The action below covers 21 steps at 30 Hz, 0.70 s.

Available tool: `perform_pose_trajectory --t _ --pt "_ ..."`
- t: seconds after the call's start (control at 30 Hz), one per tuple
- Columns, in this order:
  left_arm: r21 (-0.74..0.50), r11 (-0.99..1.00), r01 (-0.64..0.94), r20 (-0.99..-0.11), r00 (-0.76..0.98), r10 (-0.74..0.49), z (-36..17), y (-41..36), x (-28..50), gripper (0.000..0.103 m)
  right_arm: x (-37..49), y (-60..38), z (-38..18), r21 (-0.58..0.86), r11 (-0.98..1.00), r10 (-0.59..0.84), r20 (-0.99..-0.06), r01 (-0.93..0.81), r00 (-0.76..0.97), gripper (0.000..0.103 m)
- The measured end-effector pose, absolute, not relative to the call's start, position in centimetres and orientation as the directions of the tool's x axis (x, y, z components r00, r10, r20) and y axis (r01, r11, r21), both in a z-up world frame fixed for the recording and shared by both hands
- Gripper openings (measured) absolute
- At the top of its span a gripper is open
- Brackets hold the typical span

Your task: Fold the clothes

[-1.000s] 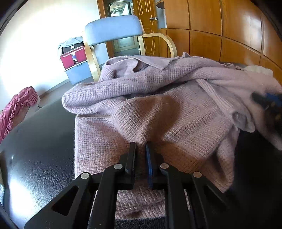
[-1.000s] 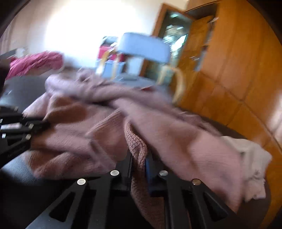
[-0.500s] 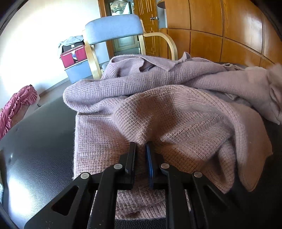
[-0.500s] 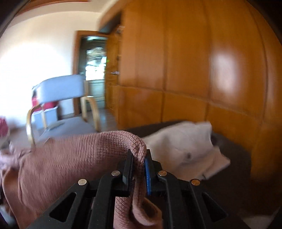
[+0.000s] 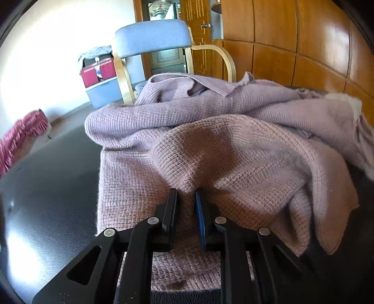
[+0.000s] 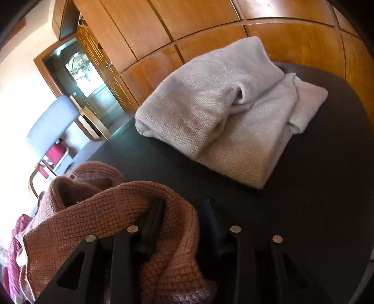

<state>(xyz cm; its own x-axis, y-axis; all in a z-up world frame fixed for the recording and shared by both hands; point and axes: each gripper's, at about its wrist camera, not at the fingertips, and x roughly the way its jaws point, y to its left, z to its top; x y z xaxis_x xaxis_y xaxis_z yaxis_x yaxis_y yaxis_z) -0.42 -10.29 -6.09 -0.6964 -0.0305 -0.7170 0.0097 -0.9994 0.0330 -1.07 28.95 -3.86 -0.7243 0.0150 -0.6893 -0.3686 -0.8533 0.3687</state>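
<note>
Mauve sweater [image 5: 233, 149] heaped on the black table [image 5: 51, 187], left gripper [image 5: 186, 201] pinched on its near fold at 6 o'clock, right gripper [image 6: 183, 210] w/ fingers apart, knit draped btwn them, white sweater [image 6: 229, 112] folded at 1 o'clock.

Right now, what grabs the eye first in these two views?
The rumpled mauve knit sweater heaped across the dark table, with the left gripper shut on its near hem. In the right wrist view, the right gripper stands open with sweater knit draped over one finger, and a folded cream sweater lies beyond, by the wood-panelled wall.
</note>
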Motion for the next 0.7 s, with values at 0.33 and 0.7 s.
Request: perform_pose_trajectory --t 0.33,0.7 --pt "0.174 -0.984 0.041 -0.609 -0.781 -0.14 -1.6 -12.5 0.4 0.016 -0.4 30.4 -5.0 0.457 -0.818 -0.042 -0.653 -0.349 -0.756 0.037" --pt "0.564 -0.819 -0.101 -0.614 -0.715 -0.334 -8.3 -8.8 -3.3 0.0 -0.5 27.7 -4.4 0.339 -0.876 -0.003 -0.714 -0.342 -0.7 0.043"
